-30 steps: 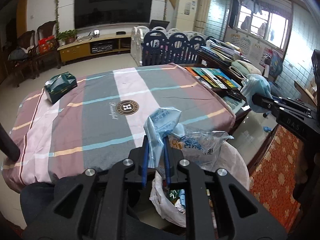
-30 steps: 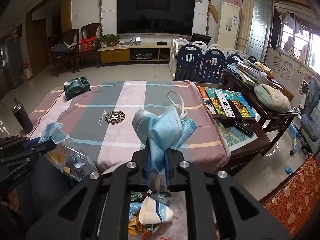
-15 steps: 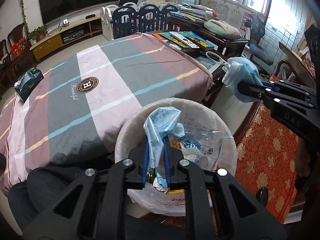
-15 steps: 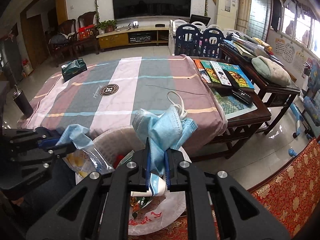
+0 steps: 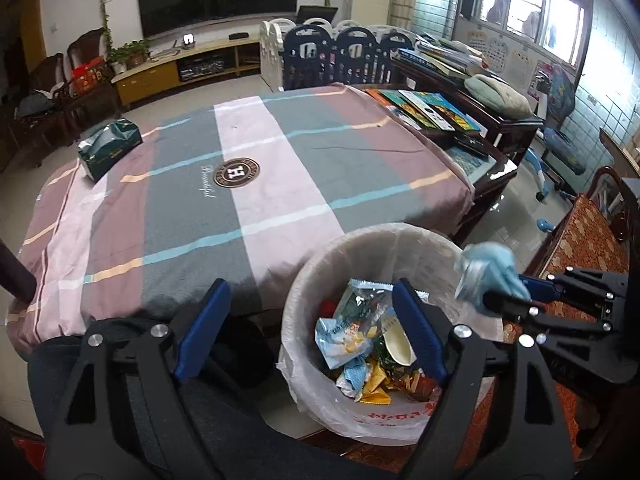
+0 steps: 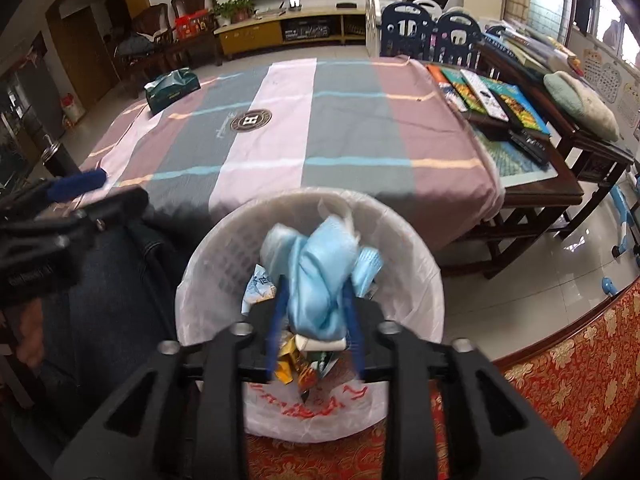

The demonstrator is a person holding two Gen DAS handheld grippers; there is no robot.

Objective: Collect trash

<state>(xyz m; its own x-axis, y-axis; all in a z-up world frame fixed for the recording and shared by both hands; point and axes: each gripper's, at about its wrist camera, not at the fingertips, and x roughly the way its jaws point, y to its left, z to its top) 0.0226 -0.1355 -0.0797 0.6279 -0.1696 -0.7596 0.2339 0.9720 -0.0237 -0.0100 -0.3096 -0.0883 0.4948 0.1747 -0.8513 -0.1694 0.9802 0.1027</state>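
Note:
A white bin lined with a plastic bag point(image 5: 404, 240) point(image 6: 416, 264) stands on the floor by the table, holding wrappers and a paper cup. My left gripper point(image 5: 308, 328) is open and empty above the bin's left rim; the clear snack bag point(image 5: 352, 320) lies in the bin. My right gripper point(image 6: 314, 308) point(image 5: 504, 292) is over the bin; its jaws stand slightly apart with the crumpled blue face mask point(image 6: 316, 272) point(image 5: 486, 268) still between them.
A table with a striped cloth point(image 5: 240, 184) lies beyond the bin, with a green tissue pack point(image 5: 110, 148) at its far left. A dark side table with books and remotes point(image 6: 504, 112) is at the right. A red patterned seat point(image 6: 560, 360) is at the lower right.
My left gripper opened and the snack bag dropped into the bin. My right gripper moved down over the bin with the mask and its jaws have parted a little.

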